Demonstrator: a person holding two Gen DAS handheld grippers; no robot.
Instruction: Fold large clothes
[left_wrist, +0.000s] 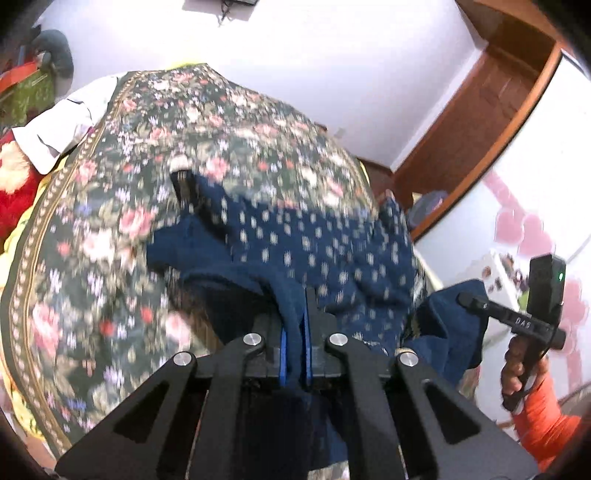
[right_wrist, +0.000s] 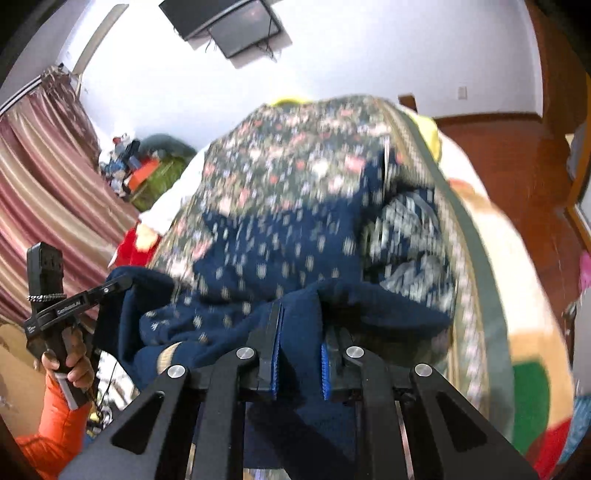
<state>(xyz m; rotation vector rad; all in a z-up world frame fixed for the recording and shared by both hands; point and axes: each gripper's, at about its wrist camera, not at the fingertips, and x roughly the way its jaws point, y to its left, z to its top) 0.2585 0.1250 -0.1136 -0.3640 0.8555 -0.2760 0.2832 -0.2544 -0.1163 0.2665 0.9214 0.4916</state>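
Garment: navy, dotted, on floral bedspread. Left gripper, right gripper each pinch its edge. Keep both edges taut, level; lift evenly, avoid snagging.

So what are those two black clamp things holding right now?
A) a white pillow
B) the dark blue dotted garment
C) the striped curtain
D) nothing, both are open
B: the left gripper and the right gripper are each closed on a fold of the dark blue dotted garment, which lies over the floral bedspread.
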